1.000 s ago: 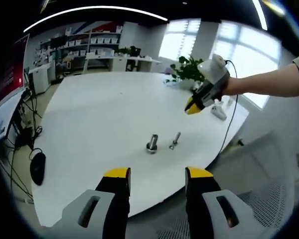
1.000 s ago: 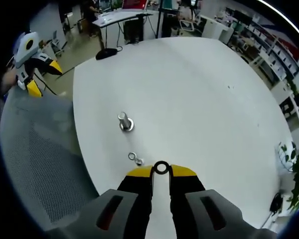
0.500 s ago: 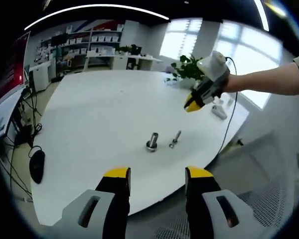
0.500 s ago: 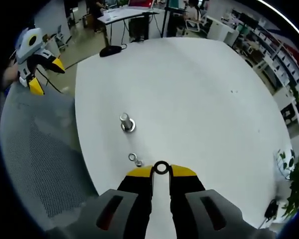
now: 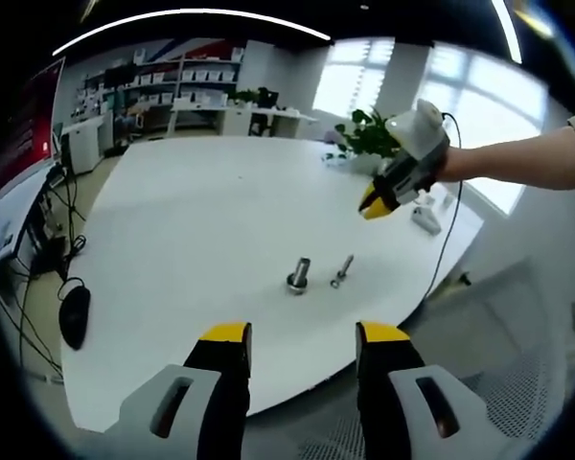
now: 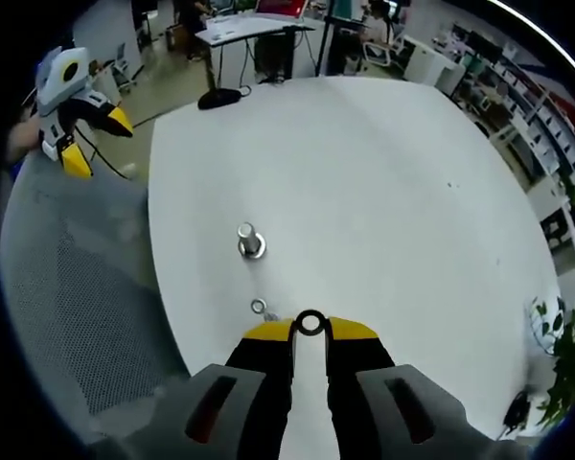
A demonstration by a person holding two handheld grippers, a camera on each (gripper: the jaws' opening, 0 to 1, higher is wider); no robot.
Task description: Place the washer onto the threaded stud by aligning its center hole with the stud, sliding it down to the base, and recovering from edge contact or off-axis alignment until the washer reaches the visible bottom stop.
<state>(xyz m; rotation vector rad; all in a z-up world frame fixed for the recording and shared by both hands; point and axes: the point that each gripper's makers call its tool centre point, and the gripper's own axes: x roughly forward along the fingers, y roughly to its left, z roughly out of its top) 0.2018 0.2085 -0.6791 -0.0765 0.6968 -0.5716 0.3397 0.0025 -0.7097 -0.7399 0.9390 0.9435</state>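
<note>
Pinched edge-on between the yellow tips of the right tongs (image 6: 310, 331), the washer (image 6: 310, 323) stands with its round hole facing the camera, up in the air above the near edge of the white worktop (image 6: 383, 192). Ahead of those tips and a little to their left, the threaded stud (image 6: 250, 241) stands upright on its wide round base on the worktop, well apart from the washer. Between the stud and the right tongs, just beyond the tips, a loose bolt (image 6: 262, 309) lies flat on the surface.

In the left gripper view the same stud (image 5: 299, 275) and bolt (image 5: 341, 271) sit side by side out in front of the left tongs (image 5: 302, 337), whose two jaws stand wide apart with nothing between them, back from the worktop's (image 5: 201, 211) edge. The right tongs (image 5: 375, 205) come into this view from the right, held by a person's arm (image 5: 522, 163), high over the far side of the worktop beyond the bolt.

A computer mouse (image 5: 74, 314) lies at the worktop's left end. Beyond the worktop a potted plant (image 5: 372, 134) stands in front of bright windows.
</note>
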